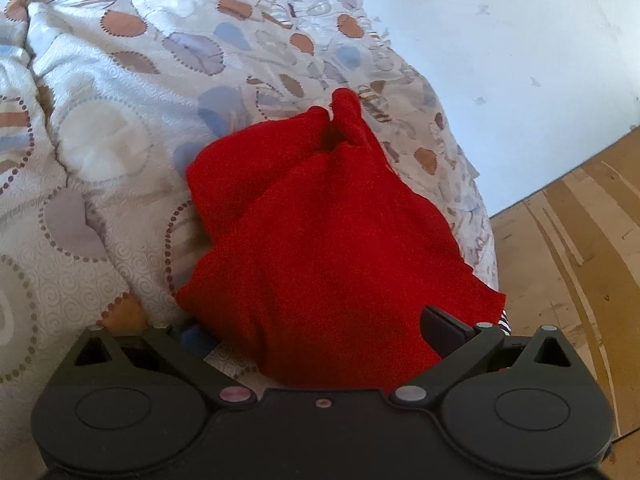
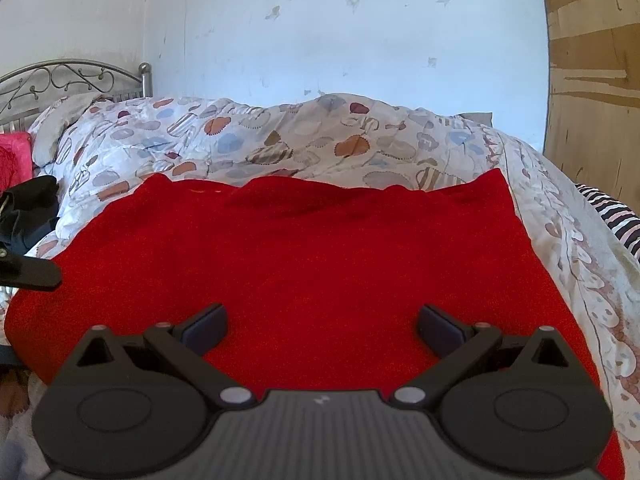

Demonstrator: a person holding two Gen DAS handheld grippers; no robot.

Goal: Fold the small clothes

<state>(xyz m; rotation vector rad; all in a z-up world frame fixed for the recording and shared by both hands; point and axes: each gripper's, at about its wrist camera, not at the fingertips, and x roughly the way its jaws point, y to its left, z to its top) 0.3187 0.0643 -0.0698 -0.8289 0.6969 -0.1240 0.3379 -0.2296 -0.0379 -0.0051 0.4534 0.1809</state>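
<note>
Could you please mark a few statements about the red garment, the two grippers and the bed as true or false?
1. The red garment lies on a patterned duvet. True.
2. The right gripper is shut on the garment. False: its jaws stand wide apart above the cloth.
3. The wall behind the bed is white and marked. True.
4. The bed has a wooden headboard. False: the headboard is scrolled metal.
5. In the left wrist view both fingers of the left gripper show clearly. False: red cloth covers one finger, so only one shows.
</note>
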